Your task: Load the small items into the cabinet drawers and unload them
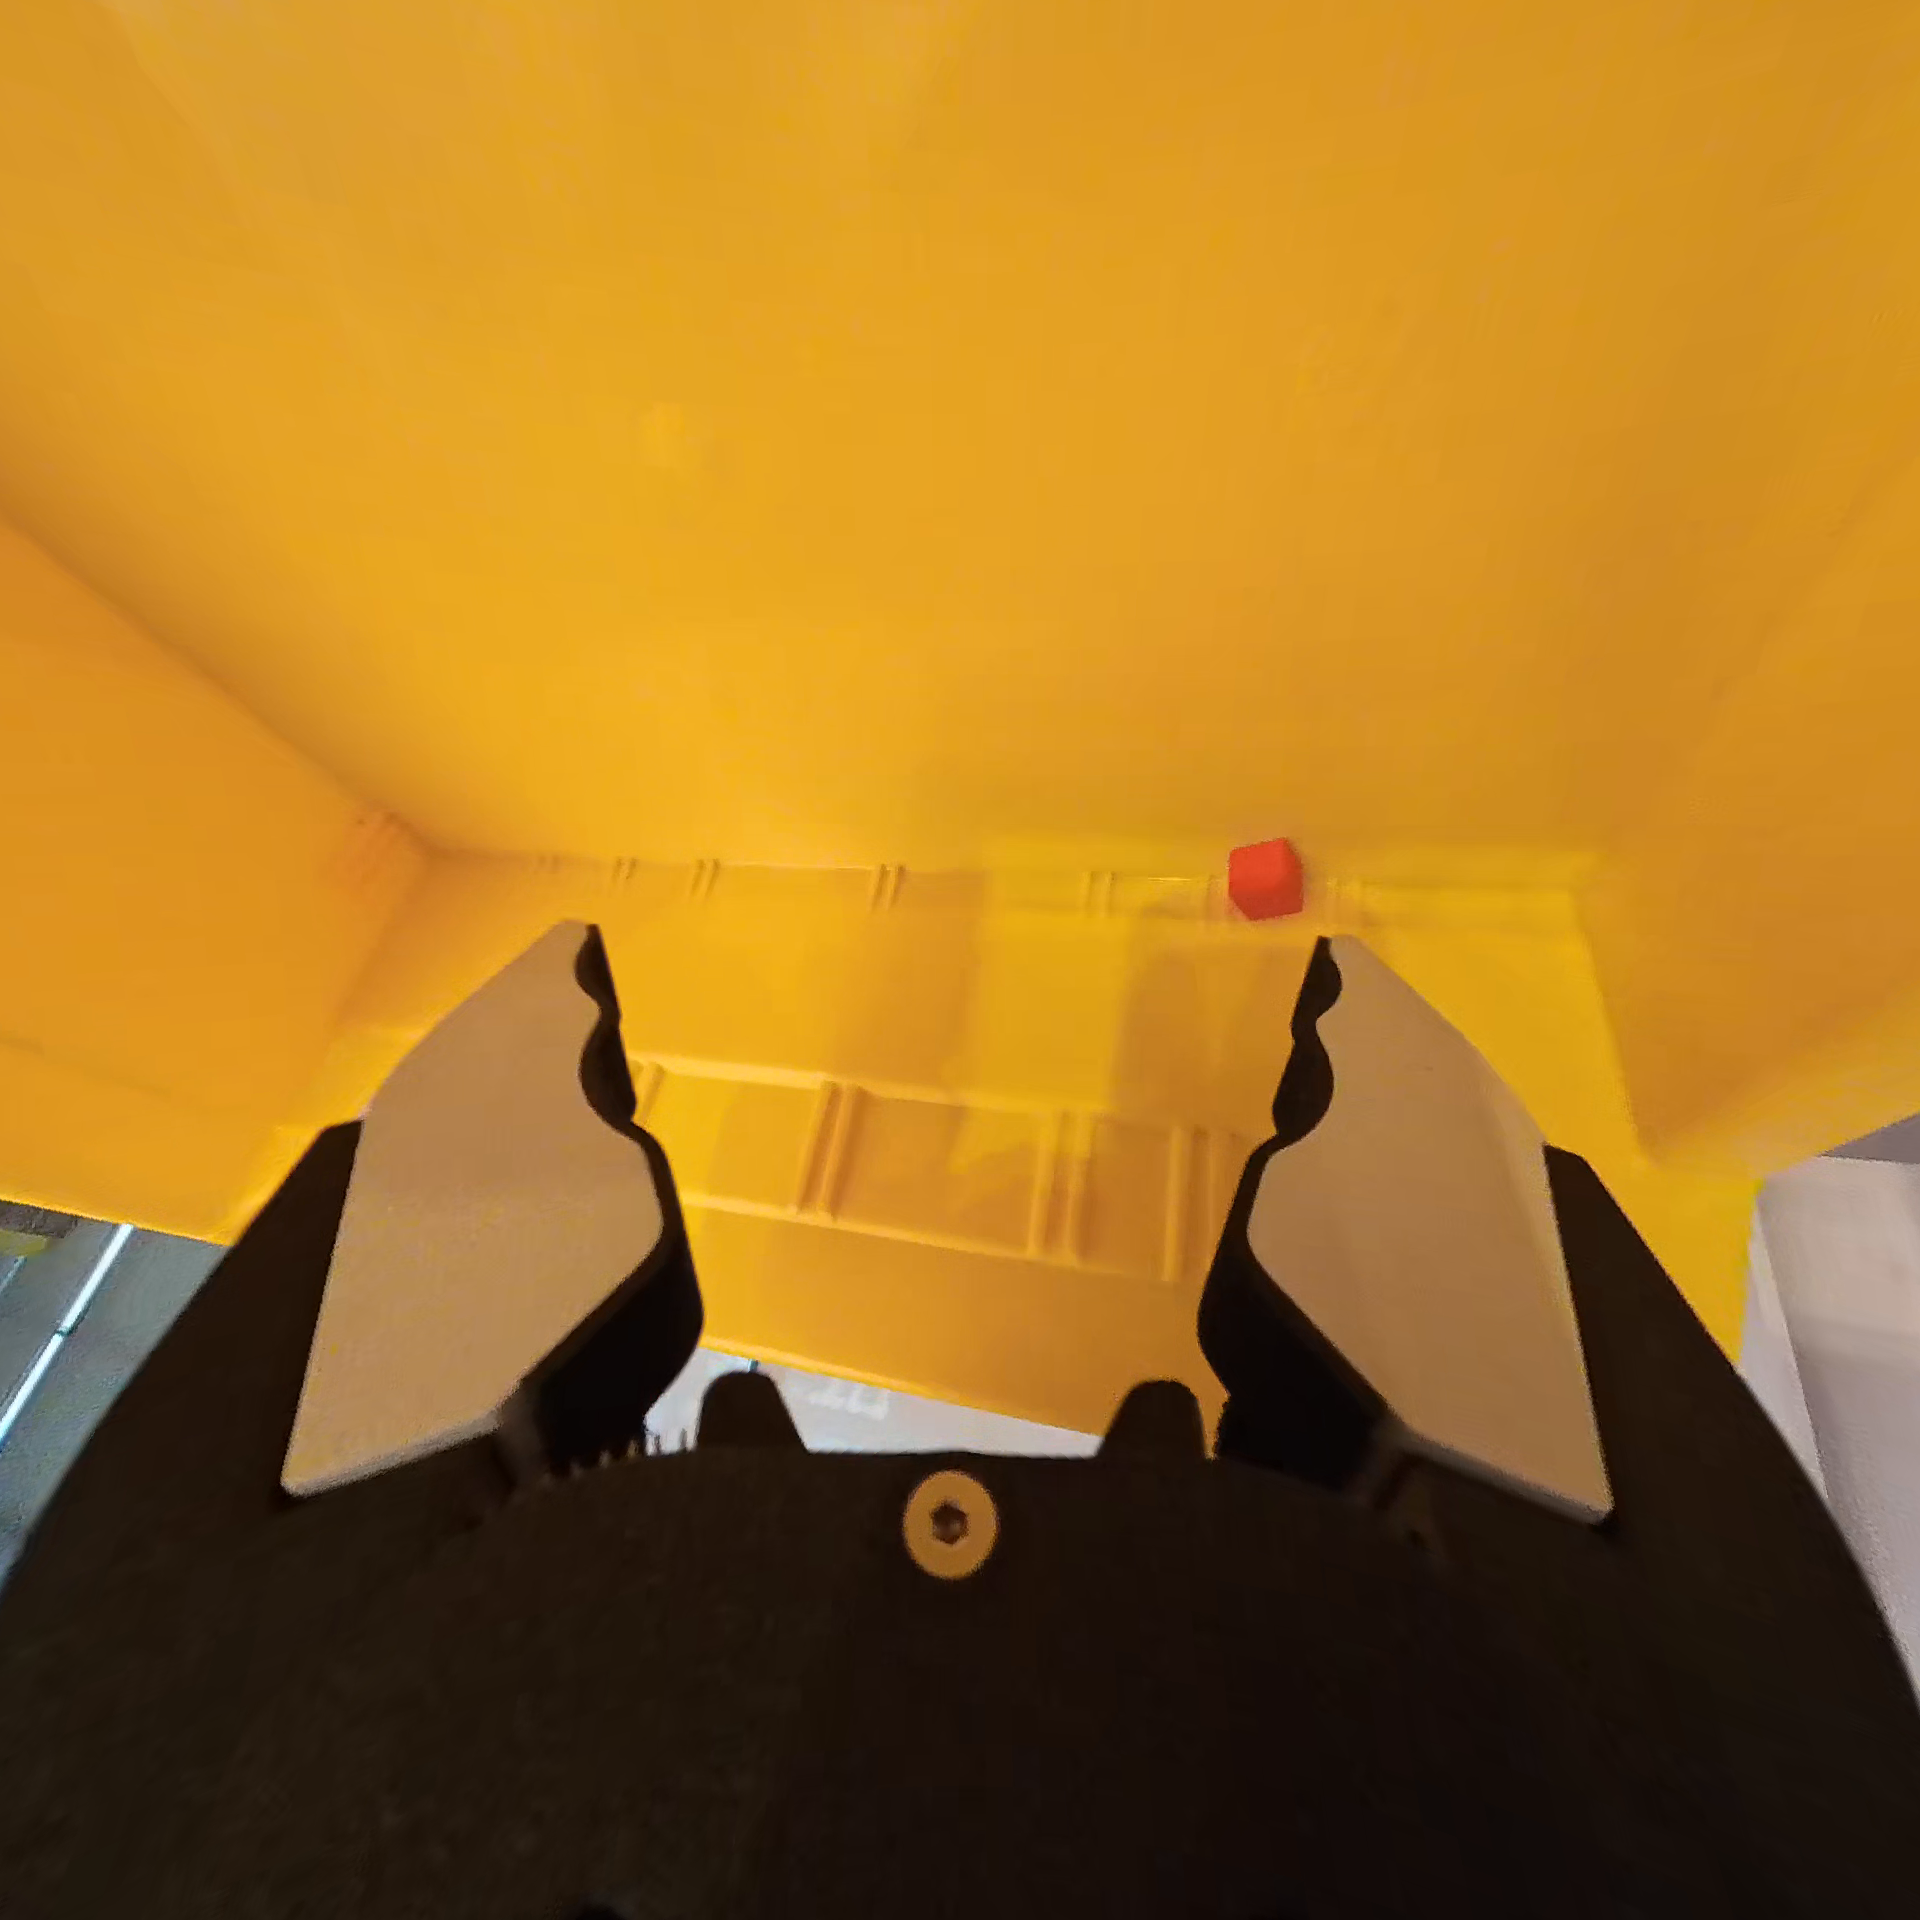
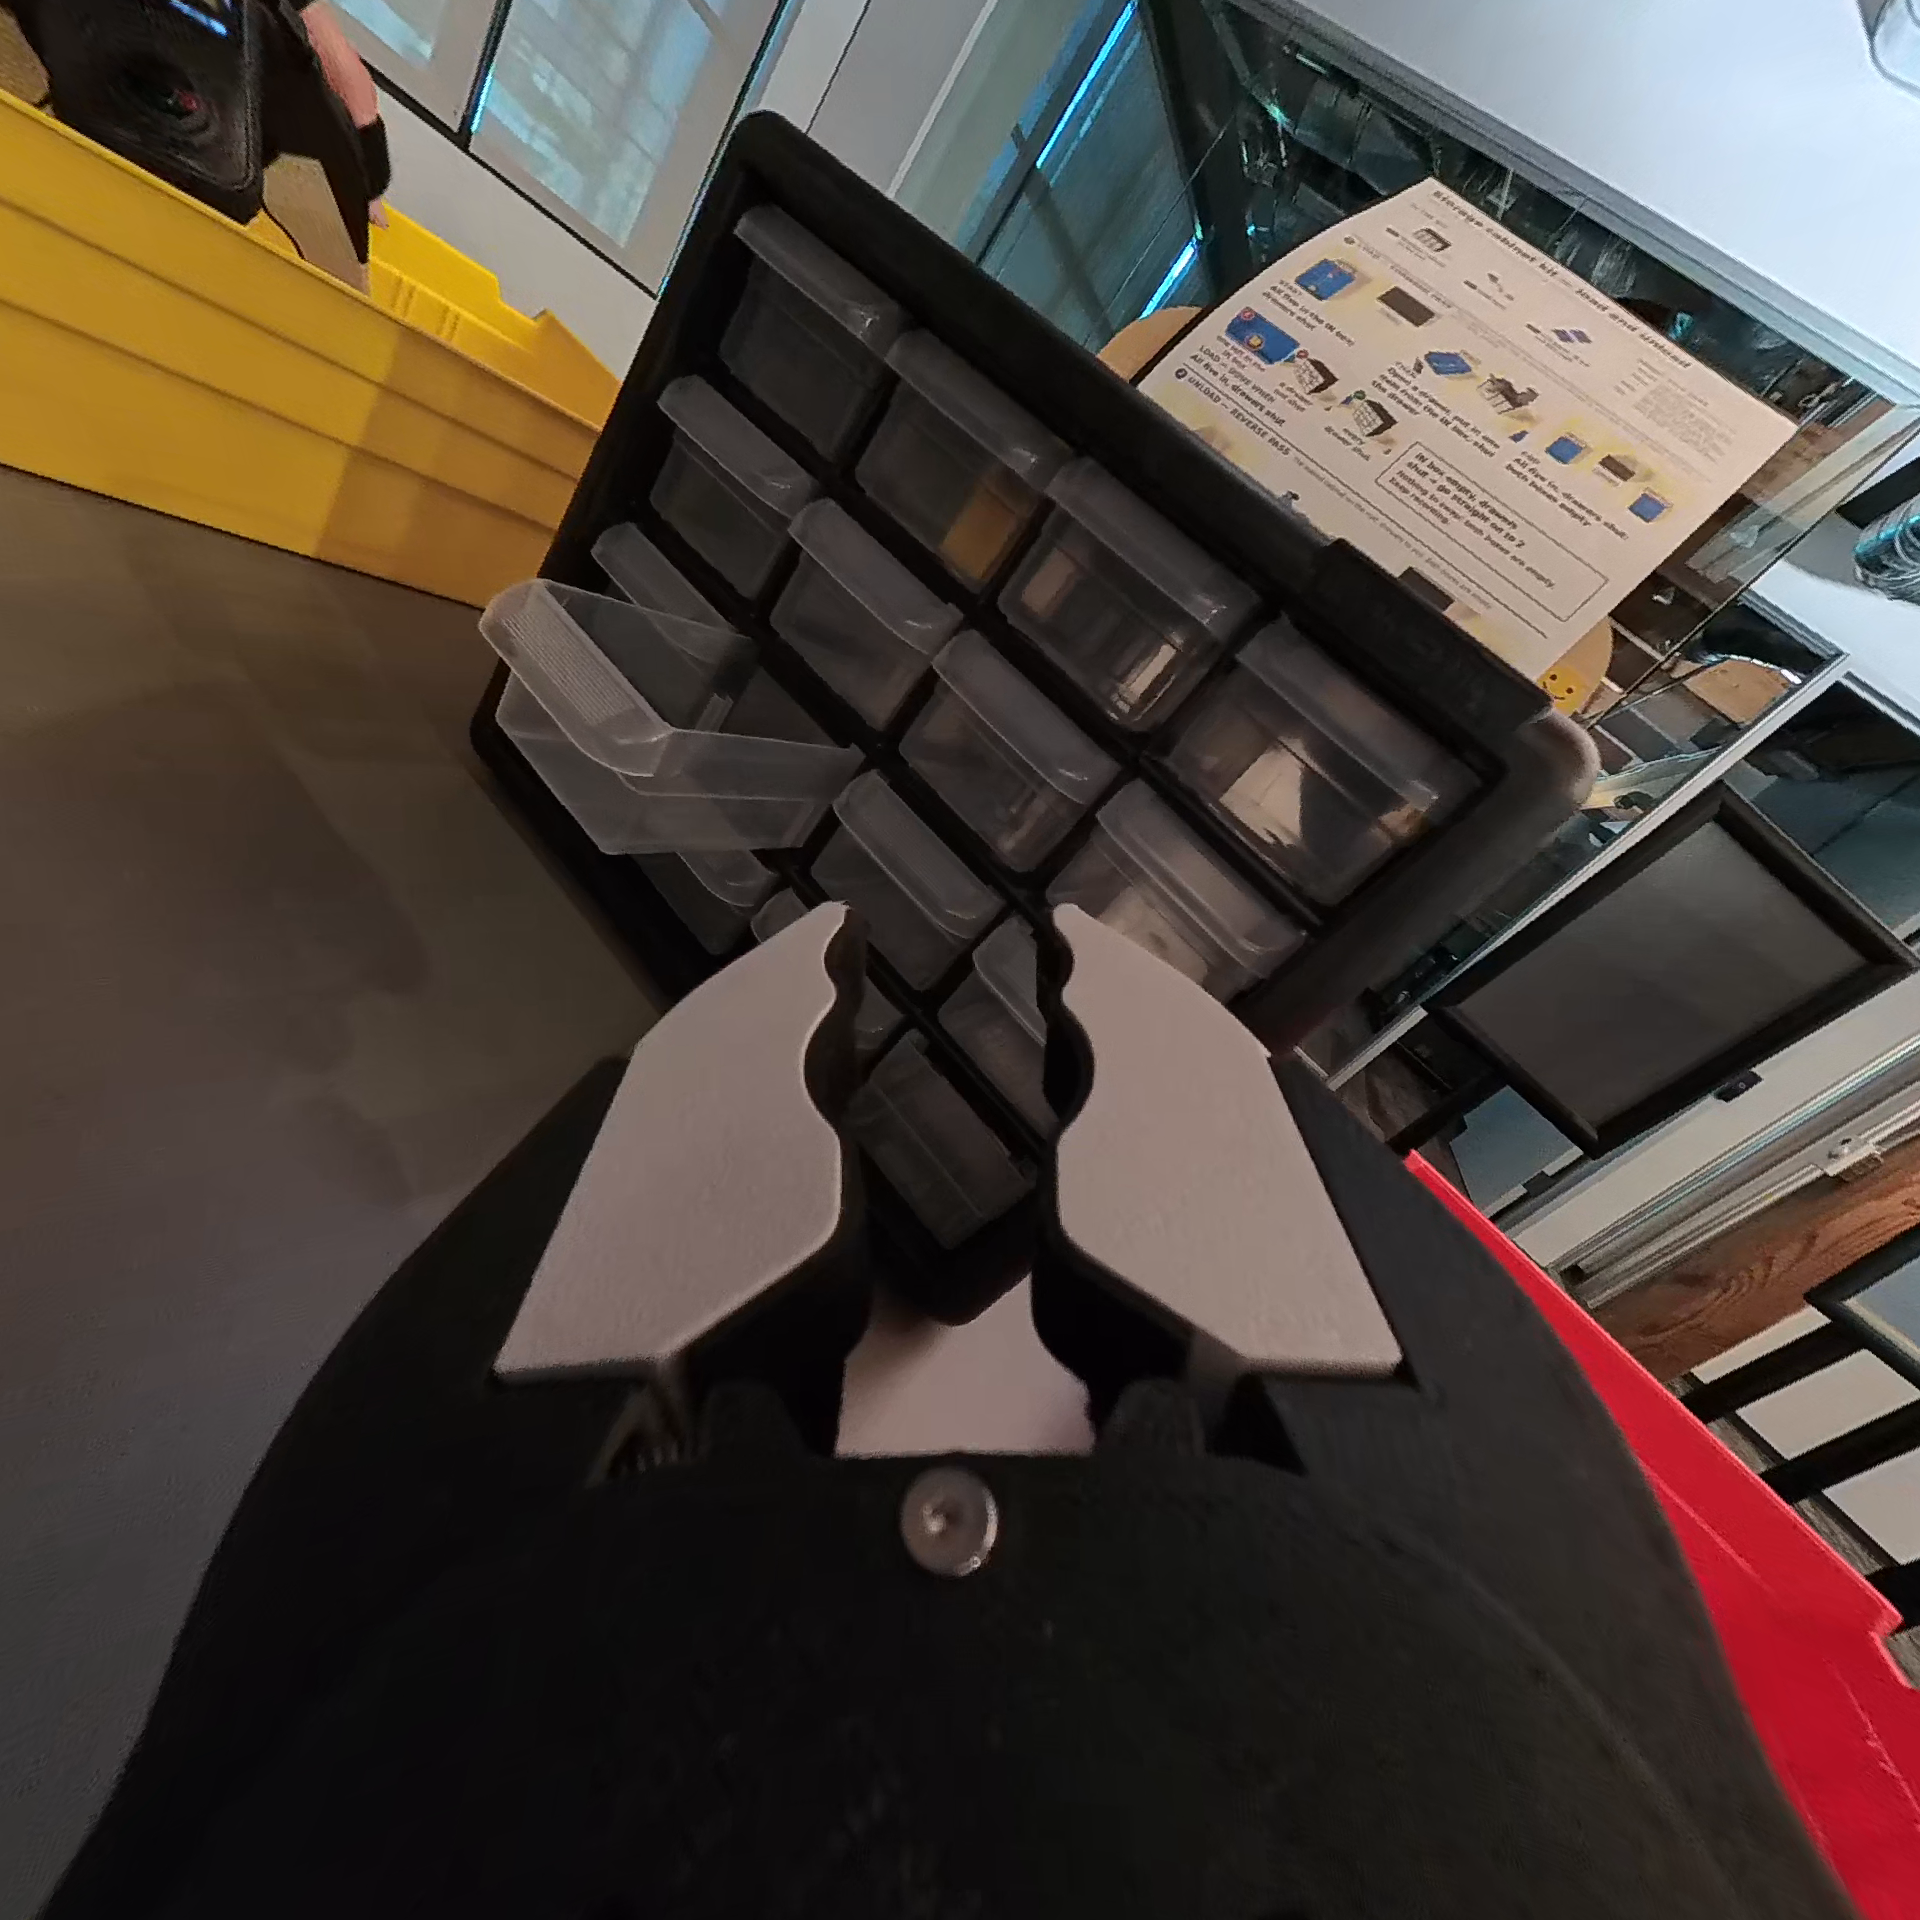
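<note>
- The left gripper [image 1: 954, 940] is inside the yellow bin [image 1: 935, 416], its jaws spread wide and holding nothing.
- A small red cube [image 1: 1262, 878] lies on the bin floor against the far wall, just beyond the right fingertip and not touching it.
- The right gripper [image 2: 951, 920] has its jaws partly apart and empty, in front of the black cabinet [image 2: 1039, 343].
- One clear drawer [image 2: 665, 727] on the left column is pulled out.
- A red bin [image 2: 1766, 1558] is at the right.

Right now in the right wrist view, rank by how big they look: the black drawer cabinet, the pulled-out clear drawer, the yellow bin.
1. Black drawer cabinet
2. Yellow bin, cut off by the frame, so unsure
3. Pulled-out clear drawer
</note>
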The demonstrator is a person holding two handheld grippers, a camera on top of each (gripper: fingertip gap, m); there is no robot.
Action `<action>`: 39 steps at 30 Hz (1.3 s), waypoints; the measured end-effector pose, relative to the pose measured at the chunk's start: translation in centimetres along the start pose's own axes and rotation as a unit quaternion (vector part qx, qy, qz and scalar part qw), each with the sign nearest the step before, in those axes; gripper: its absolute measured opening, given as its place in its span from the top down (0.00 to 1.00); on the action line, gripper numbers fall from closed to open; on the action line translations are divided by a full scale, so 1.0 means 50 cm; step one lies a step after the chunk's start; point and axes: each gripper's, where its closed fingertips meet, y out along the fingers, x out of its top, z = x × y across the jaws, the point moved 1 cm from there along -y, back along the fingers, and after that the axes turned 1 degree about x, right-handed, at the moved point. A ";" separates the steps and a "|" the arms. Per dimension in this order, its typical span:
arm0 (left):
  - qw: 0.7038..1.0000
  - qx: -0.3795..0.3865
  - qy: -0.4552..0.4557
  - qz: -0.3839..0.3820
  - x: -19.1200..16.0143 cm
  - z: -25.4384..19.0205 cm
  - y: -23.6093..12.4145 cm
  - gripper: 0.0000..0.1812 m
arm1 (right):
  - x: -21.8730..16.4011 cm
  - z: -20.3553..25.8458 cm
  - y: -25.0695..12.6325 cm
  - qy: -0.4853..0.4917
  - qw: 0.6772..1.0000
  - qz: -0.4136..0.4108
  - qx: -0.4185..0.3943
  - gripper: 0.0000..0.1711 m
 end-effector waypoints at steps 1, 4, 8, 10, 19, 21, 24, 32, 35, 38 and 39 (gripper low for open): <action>1.000 0.001 0.000 0.001 -0.002 0.000 0.001 0.33 | 0.000 0.000 0.000 -0.001 1.000 0.001 0.001 0.81; 1.000 -0.018 -0.004 0.007 -0.001 -0.012 0.004 0.40 | 0.002 0.002 0.000 0.000 1.000 -0.001 0.004 0.81; 0.999 -0.053 0.006 0.013 0.015 -0.045 0.001 0.48 | 0.002 0.006 0.001 0.001 1.000 0.000 0.011 0.81; 0.996 -0.083 0.015 0.030 0.013 -0.068 0.001 0.60 | 0.003 0.010 0.002 0.004 1.000 -0.001 0.018 0.81; 0.989 -0.125 -0.020 0.079 0.003 -0.100 0.028 0.77 | 0.016 0.017 -0.003 0.005 1.000 -0.009 0.027 0.82; 0.987 -0.135 -0.036 0.082 0.001 -0.105 0.027 0.80 | 0.018 0.016 -0.004 0.009 1.000 -0.011 0.028 0.82; 0.986 -0.138 -0.036 0.090 0.000 -0.111 0.026 0.82 | 0.021 0.014 -0.007 0.010 0.999 -0.014 0.027 0.82; 0.984 -0.135 -0.048 0.105 -0.006 -0.112 0.023 0.93 | 0.030 0.016 -0.011 0.011 0.999 -0.020 0.031 0.82; 0.983 -0.134 -0.049 0.111 -0.010 -0.111 0.018 0.93 | 0.032 0.017 -0.011 0.011 0.999 -0.022 0.032 0.82; 0.984 -0.125 -0.048 0.114 -0.015 -0.107 0.012 0.93 | 0.035 0.016 -0.013 0.010 0.999 -0.025 0.031 0.82; 0.985 -0.123 -0.050 0.114 -0.017 -0.106 0.009 0.93 | 0.036 0.016 -0.013 0.011 0.999 -0.024 0.032 0.82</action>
